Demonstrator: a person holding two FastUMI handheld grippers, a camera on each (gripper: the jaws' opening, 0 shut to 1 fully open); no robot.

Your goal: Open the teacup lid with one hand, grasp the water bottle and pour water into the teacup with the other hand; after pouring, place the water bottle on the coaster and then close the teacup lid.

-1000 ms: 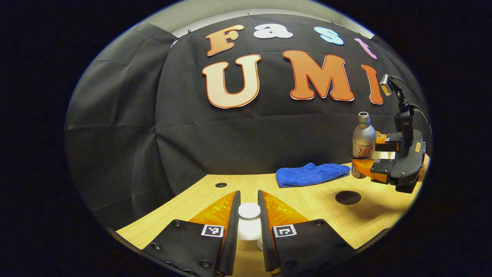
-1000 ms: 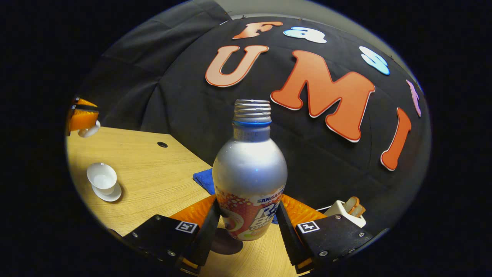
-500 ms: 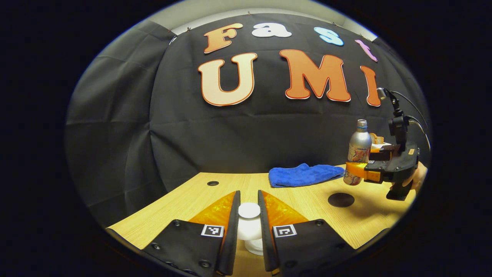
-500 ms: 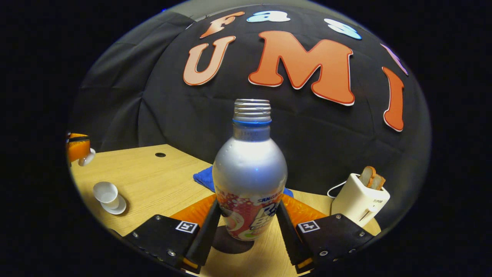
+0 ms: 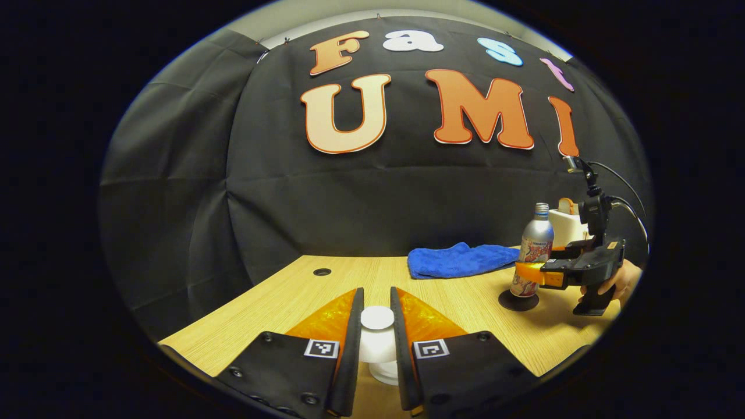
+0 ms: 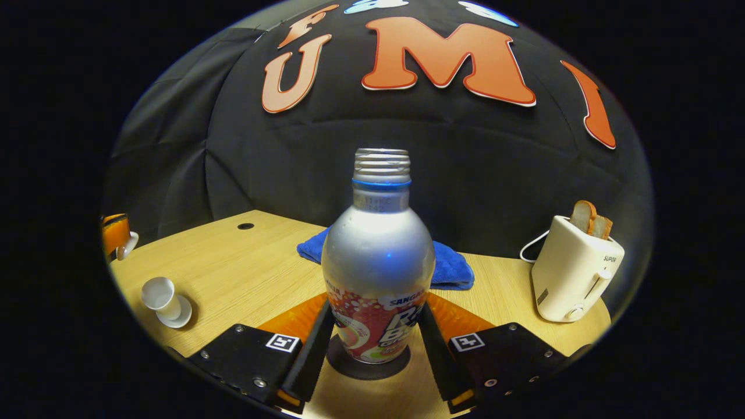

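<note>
Wooden table (image 6: 244, 273): teacup (image 6: 158, 293) far left, open. Water bottle (image 6: 378, 262) upright over dark coaster (image 6: 368, 366), clamped in right gripper (image 6: 375, 343). Lower straight, then let go slowly. Left gripper (image 5: 377, 337) squeezed on teacup lid (image 5: 377, 319).

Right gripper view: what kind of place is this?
Likely a staged recording booth set up as a kitchen tabletop: black cloth wall behind a light wood table, with a toaster holding bread and a teacup on its saucer.
</note>
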